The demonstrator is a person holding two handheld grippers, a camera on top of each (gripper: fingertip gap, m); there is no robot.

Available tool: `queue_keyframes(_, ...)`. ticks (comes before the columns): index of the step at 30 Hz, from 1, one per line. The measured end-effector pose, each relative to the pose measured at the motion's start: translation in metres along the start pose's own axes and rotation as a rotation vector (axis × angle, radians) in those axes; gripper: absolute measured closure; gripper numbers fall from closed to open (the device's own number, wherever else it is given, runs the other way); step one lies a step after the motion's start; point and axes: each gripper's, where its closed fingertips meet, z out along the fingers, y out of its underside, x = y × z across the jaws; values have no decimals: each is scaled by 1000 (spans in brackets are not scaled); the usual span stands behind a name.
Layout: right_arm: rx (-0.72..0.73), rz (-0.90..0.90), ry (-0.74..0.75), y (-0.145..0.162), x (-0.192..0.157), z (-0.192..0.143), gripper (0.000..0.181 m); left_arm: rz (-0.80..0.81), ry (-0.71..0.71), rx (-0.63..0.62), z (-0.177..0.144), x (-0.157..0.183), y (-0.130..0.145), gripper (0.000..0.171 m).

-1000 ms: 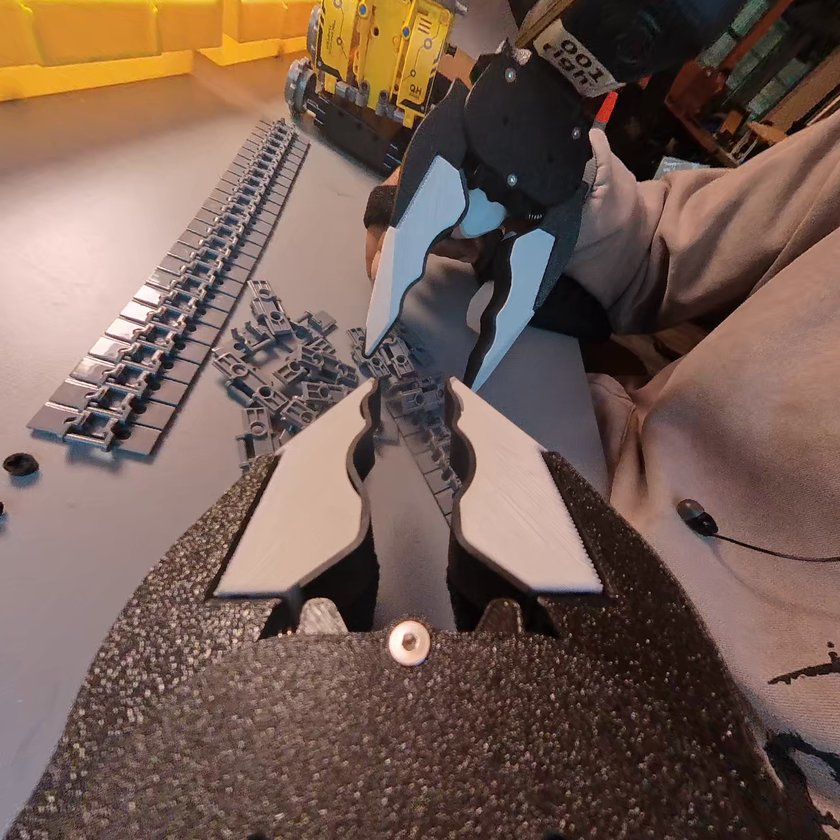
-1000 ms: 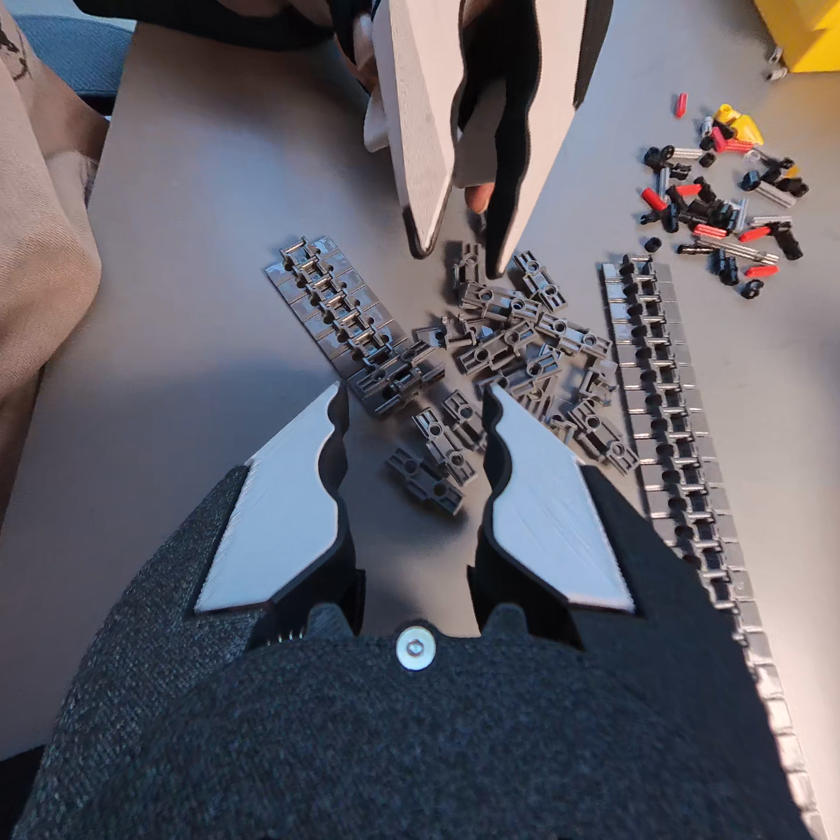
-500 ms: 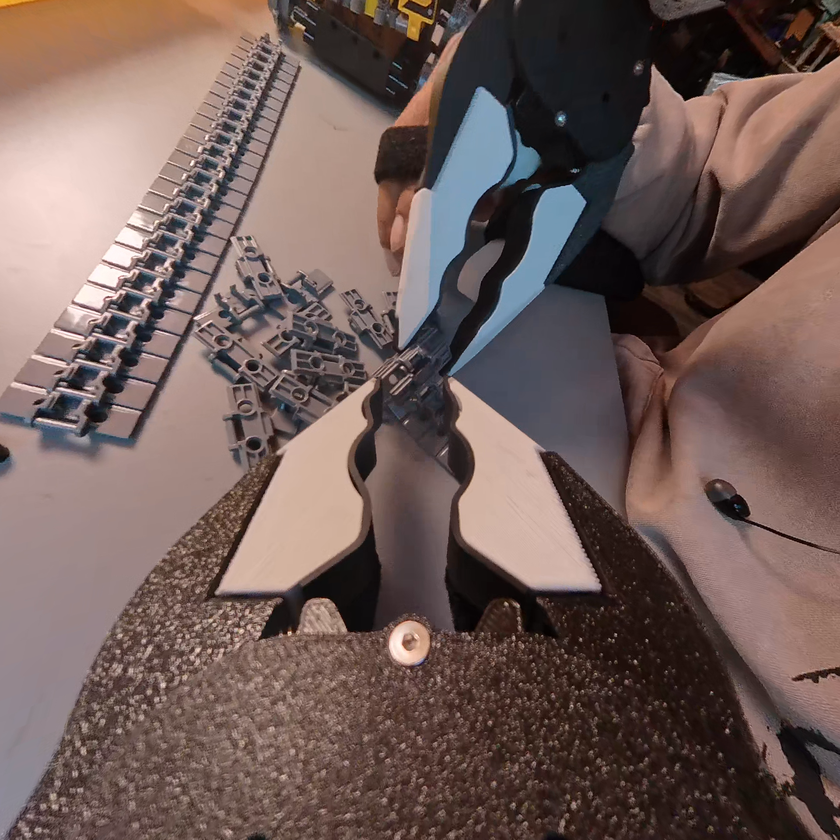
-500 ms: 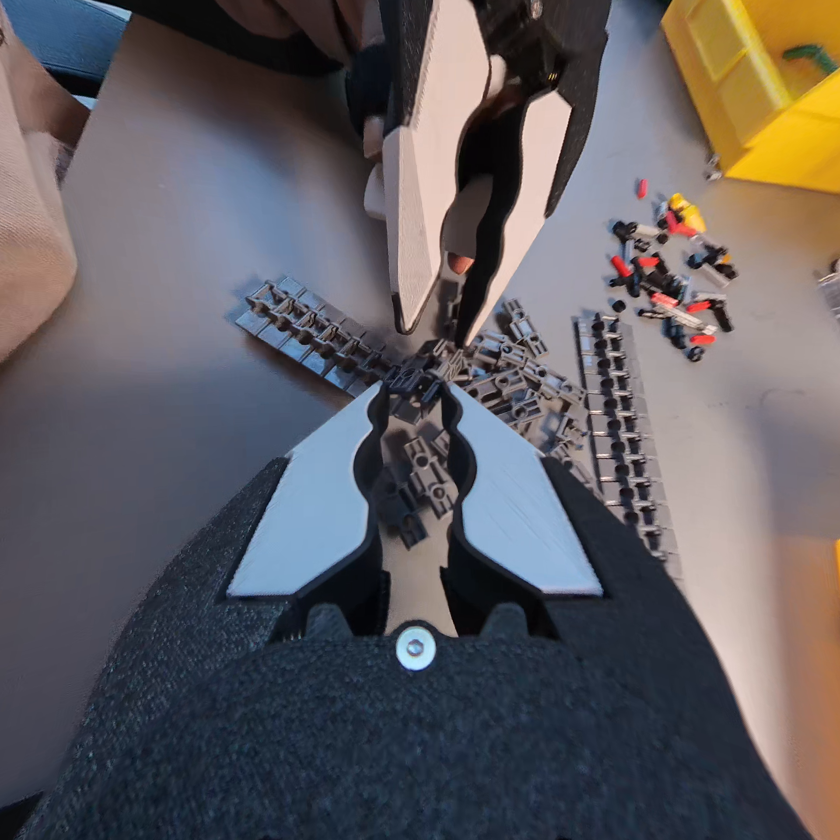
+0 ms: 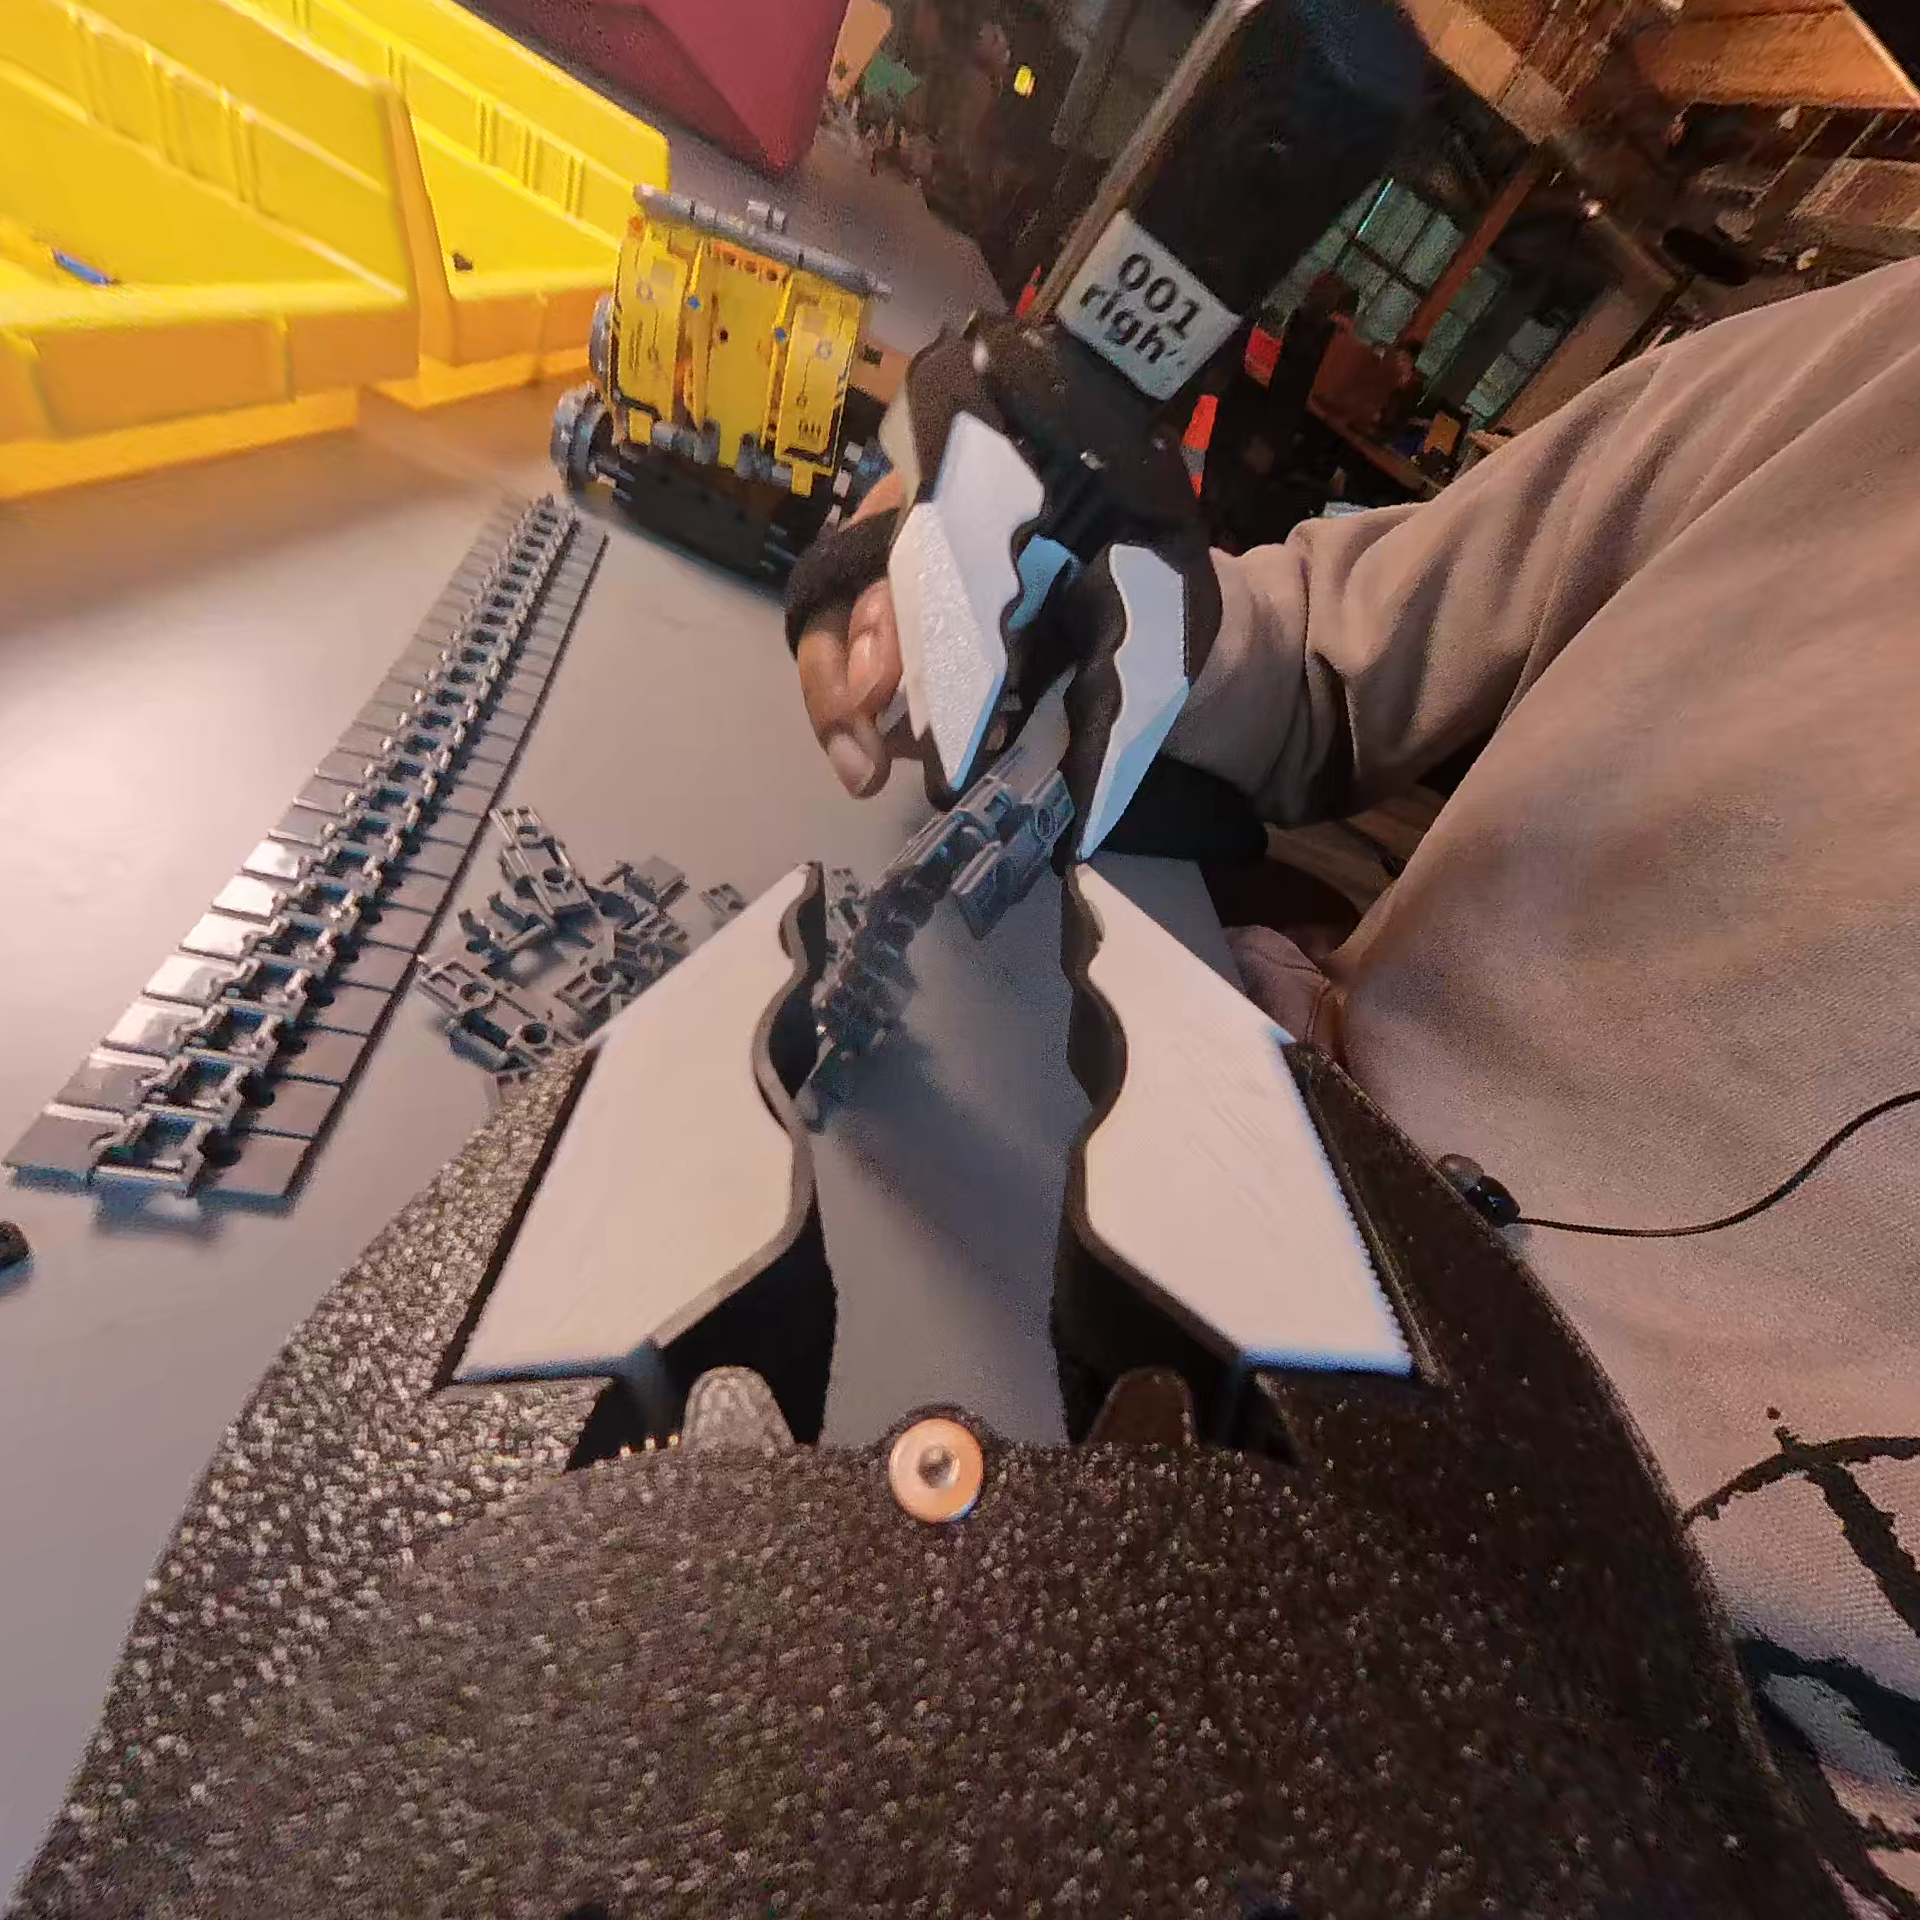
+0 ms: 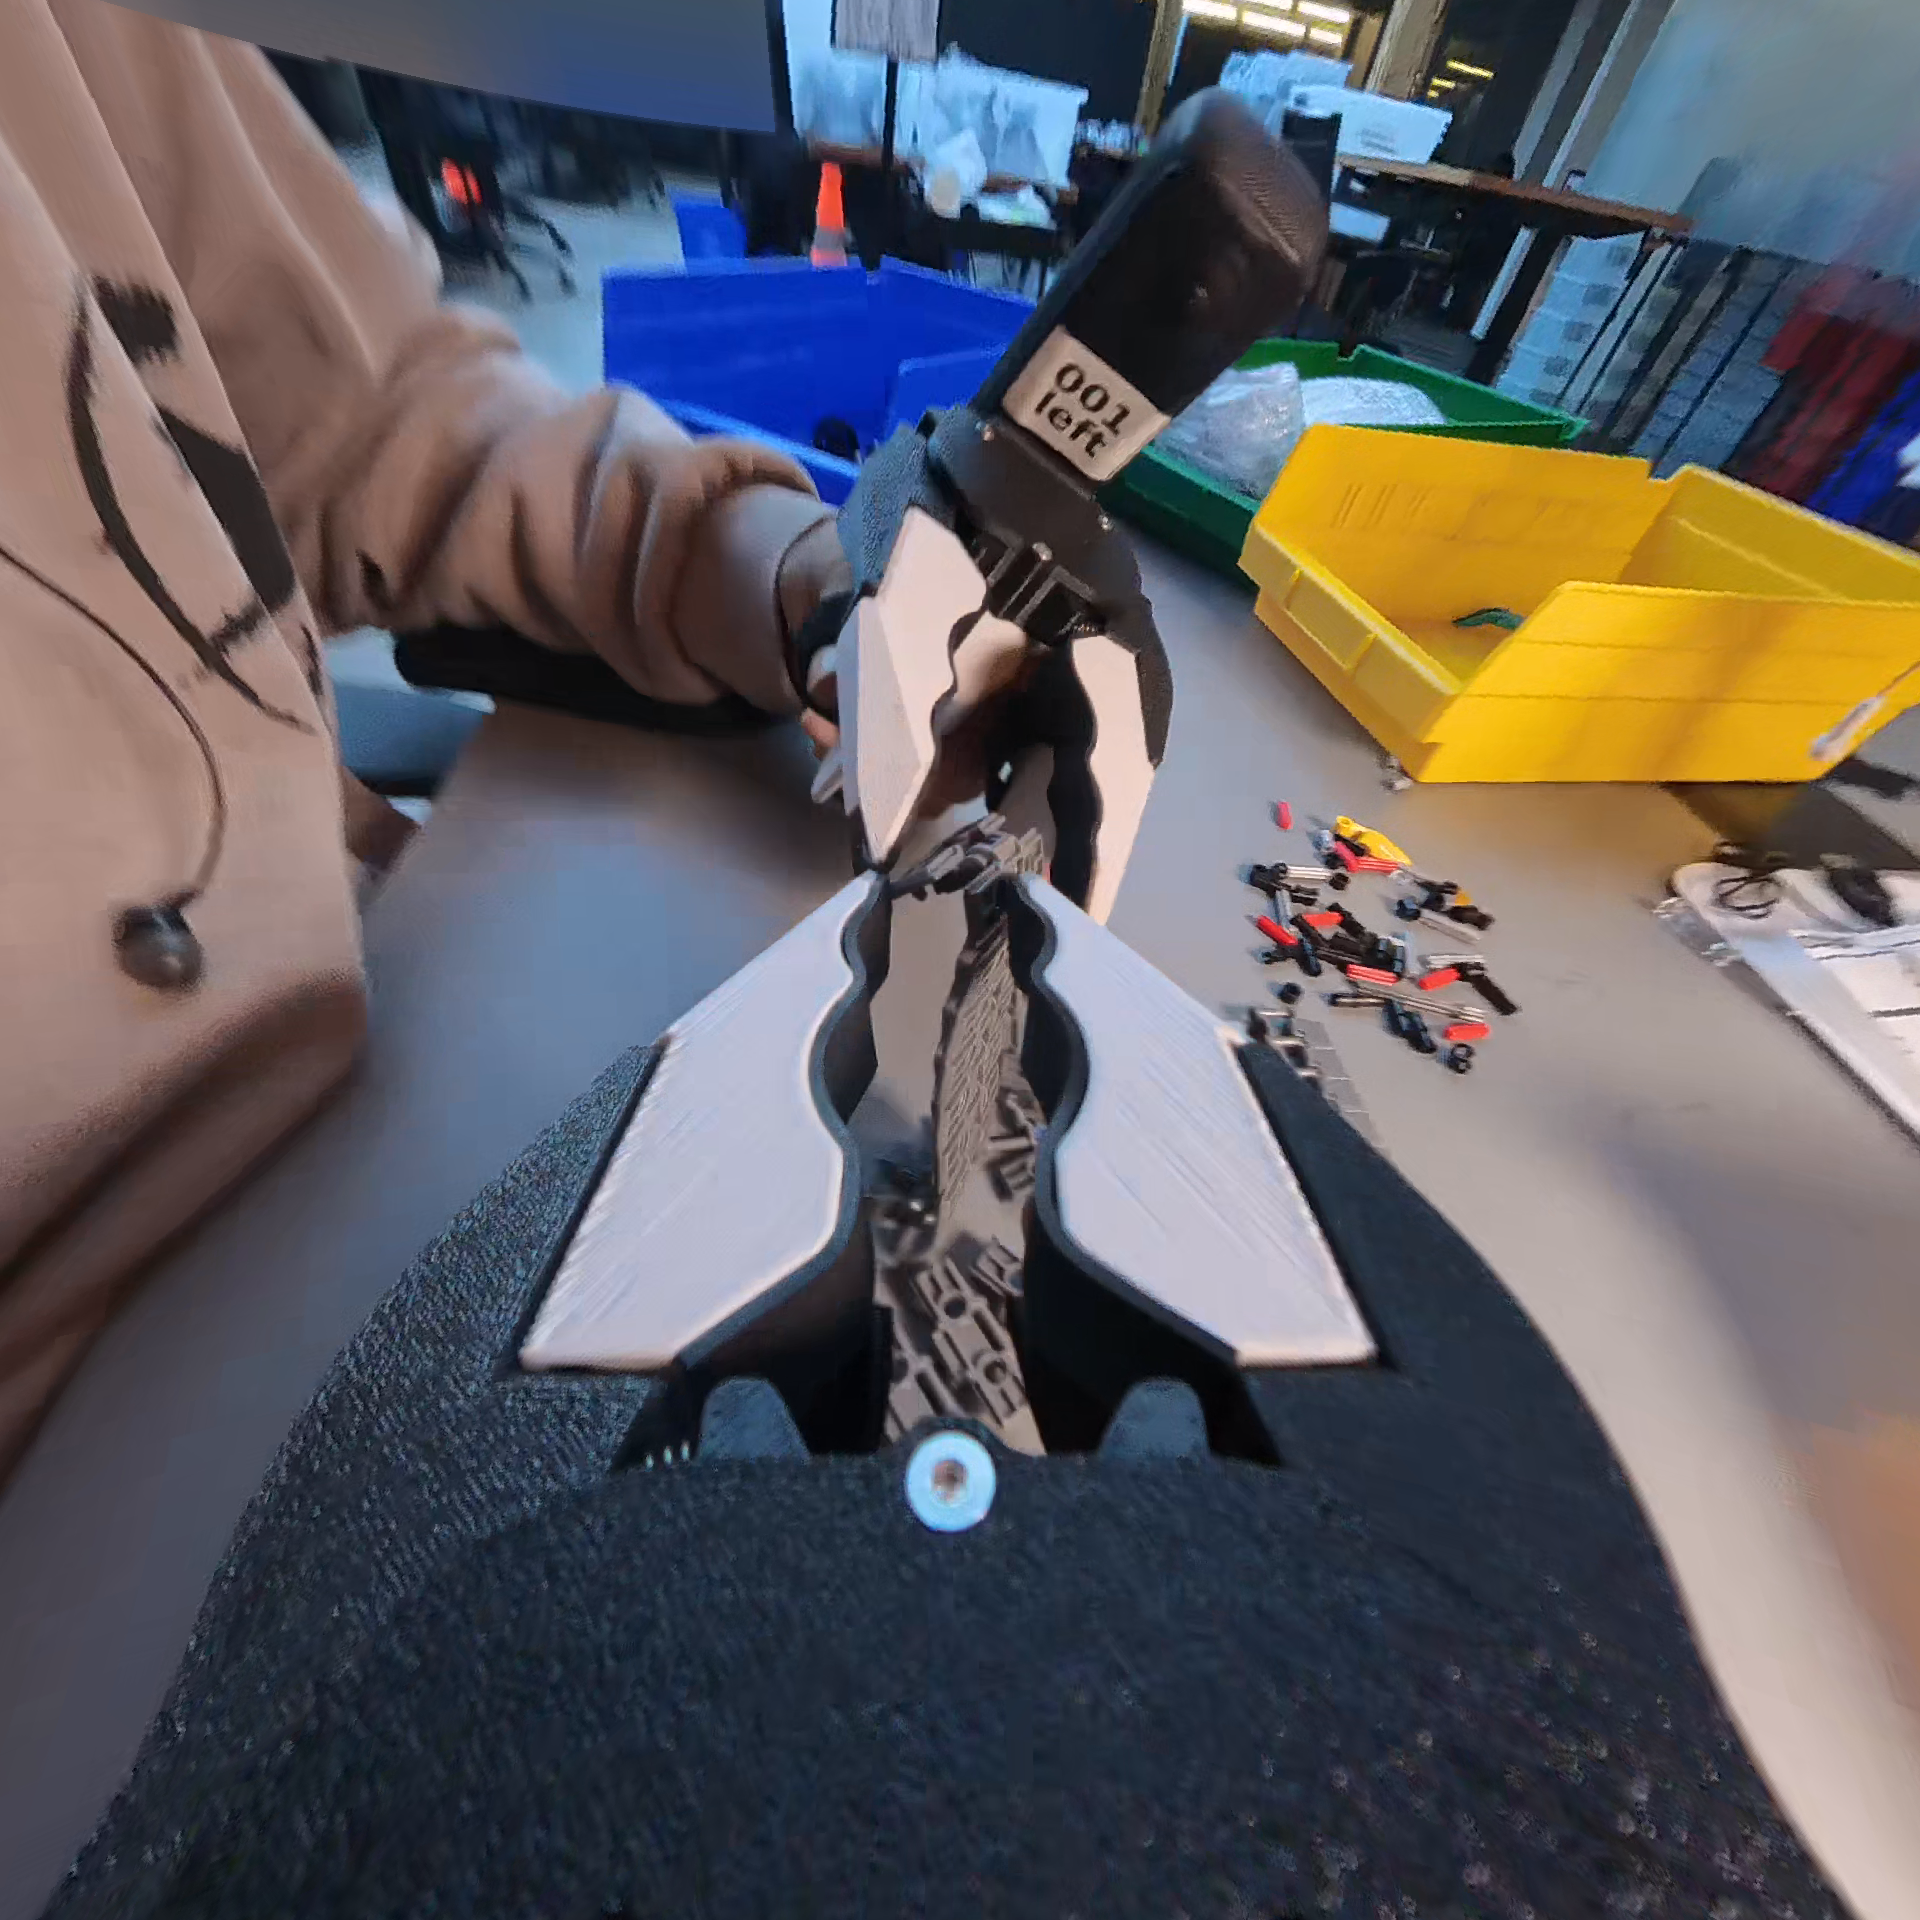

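Observation:
My right gripper (image 6: 948, 883) is shut on the top end of a short grey track strip (image 6: 977, 1039). It holds the strip up off the grey table, and the strip hangs down under it. In the left wrist view the right gripper (image 5: 1027, 814) shows farther off with the strip (image 5: 883, 966) hanging slantwise from it. My left gripper (image 5: 943, 878) is open and empty. The strip's lower part lies in its gap, close to the left finger (image 5: 675, 1091). Loose grey track links (image 5: 561, 935) lie in a pile on the table to the left.
A long assembled track strip (image 5: 312, 914) lies at the left. A yellow model vehicle (image 5: 727, 384) and yellow bins (image 5: 208, 260) stand behind. Small black and red pins (image 6: 1371, 945), a yellow bin (image 6: 1558, 603), blue (image 6: 779, 332) and green (image 6: 1351, 395) bins, papers (image 6: 1849, 966). The person's sleeve borders the table edge. Only a small space, under 4 cm, lies between the two pairs of fingers.
My right gripper closed on the end of the short track strip and lifted it off the table. My left gripper opened wider. Both views tilted up.

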Motion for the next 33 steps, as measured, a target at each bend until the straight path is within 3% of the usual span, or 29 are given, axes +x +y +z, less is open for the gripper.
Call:
queue_keyframes(5,155,304,-92,-20,4,0,161,171,58,72,-5,22,-13,119)
queue_keyframes(8,237,438,-162,-30,4,-3,161,192,24,97,-4,20,-17,132)
queue_keyframes(12,295,579,-254,-37,2,-6,161,177,11,168,-10,19,-30,162)
queue_keyframes(14,286,603,-252,-33,5,-5,163,146,28,171,-14,19,-31,164)
queue_keyframes(17,205,572,-186,-19,12,-3,163,28,9,138,-18,8,-29,164)
queue_keyframes(22,62,301,84,2,37,-4,157,-199,-20,-13,-13,-12,0,164)
queue_keyframes(28,-55,202,33,16,18,8,151,-151,-26,-142,-1,-6,20,164)
queue_keyframes(33,-72,276,-49,20,8,10,160,-74,-2,-217,2,5,29,164)
